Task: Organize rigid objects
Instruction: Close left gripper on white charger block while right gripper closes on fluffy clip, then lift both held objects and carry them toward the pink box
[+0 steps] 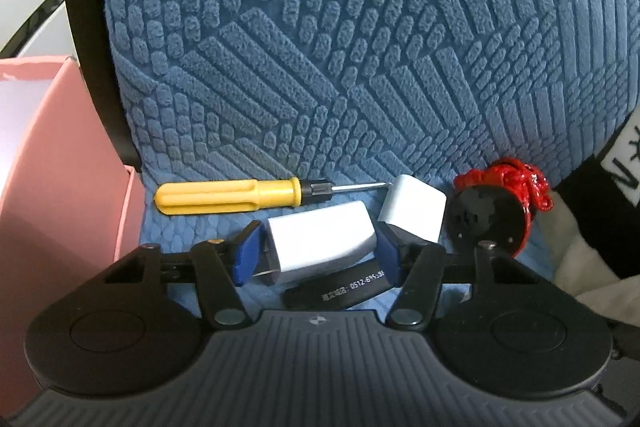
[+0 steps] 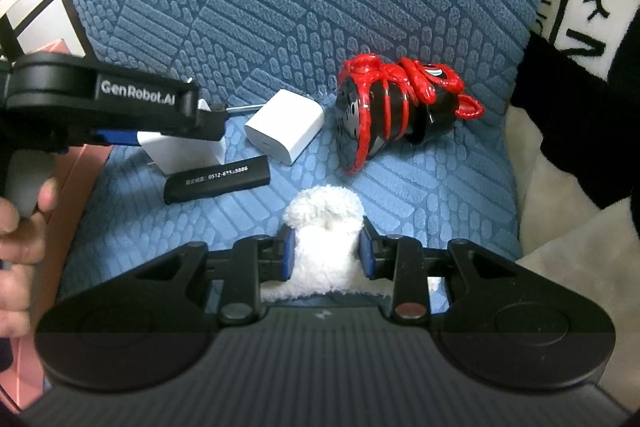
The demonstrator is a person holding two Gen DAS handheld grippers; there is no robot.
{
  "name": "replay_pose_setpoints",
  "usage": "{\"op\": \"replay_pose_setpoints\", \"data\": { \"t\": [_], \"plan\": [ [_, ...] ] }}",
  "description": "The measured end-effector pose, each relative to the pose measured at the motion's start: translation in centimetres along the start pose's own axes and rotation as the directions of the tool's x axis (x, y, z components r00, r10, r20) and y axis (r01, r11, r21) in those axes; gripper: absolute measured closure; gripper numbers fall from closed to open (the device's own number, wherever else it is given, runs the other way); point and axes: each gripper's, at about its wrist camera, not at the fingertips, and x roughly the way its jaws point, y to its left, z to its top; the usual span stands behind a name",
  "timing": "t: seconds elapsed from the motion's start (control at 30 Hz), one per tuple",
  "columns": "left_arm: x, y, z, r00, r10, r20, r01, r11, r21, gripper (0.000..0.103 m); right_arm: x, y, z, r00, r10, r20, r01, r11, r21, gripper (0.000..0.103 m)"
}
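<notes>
We clamp the left hand-held gripper (image 1: 318,251) on a white charger (image 1: 320,239), bound for the pink box (image 1: 60,163) at frame left; the right hand-held gripper (image 2: 325,251) pinches white fleece (image 2: 324,227).

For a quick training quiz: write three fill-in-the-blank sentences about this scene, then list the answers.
1. The left gripper is closed on a ____ charger.
2. The screwdriver has a ____ handle.
3. The right gripper pinches something white and ____.
Answers: white; yellow; fluffy
</notes>
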Motion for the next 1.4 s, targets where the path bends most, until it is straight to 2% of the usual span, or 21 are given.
{"op": "replay_pose_setpoints", "data": {
  "t": [0.13,0.57,0.77,0.9,1.0,1.07,1.3,1.4],
  "plan": [
    [-0.4,0.3,-0.1,0.998,-0.057,0.005,0.057,0.998,-0.002,0.04,-0.2,0.0,-0.1,1.0,0.003,-0.001,-0.003,1.0,0.008,0.069],
    [-4.5,0.4,-2.3,0.994,-0.109,0.012,0.108,0.992,0.064,0.04,-3.7,0.0,-1.4,0.999,-0.023,0.048,0.02,0.998,0.064,0.069],
    [-6.7,0.2,-4.2,0.993,-0.118,0.017,0.116,0.988,0.101,0.04,-5.5,0.6,-2.8,0.998,-0.03,0.051,0.026,0.996,0.088,0.069],
    [-8.1,0.4,-5.7,0.991,-0.137,0.01,0.135,0.985,0.105,0.04,-6.9,1.5,-4.1,0.997,-0.074,0.036,0.073,0.997,0.04,0.069],
    [-9.2,0.3,-6.7,0.991,-0.134,0.014,0.131,0.984,0.124,0.04,-8.1,1.4,-5.1,0.998,-0.057,0.035,0.055,0.997,0.056,0.069],
    [-9.9,0.2,-7.2,0.988,-0.156,0.016,0.152,0.977,0.148,0.04,-9.0,1.3,-5.8,0.998,-0.048,0.039,0.045,0.997,0.07,0.069],
    [-11.9,0.2,-8.9,0.984,-0.177,-0.001,0.174,0.97,0.17,0.04,-12.2,2.0,-7.1,0.996,-0.059,0.068,0.051,0.993,0.111,0.069],
    [-13.6,0.0,-9.8,0.986,-0.166,0.017,0.159,0.966,0.205,0.04,-13.4,2.4,-7.6,0.995,-0.056,0.078,0.046,0.991,0.124,0.069]
  ]
}}
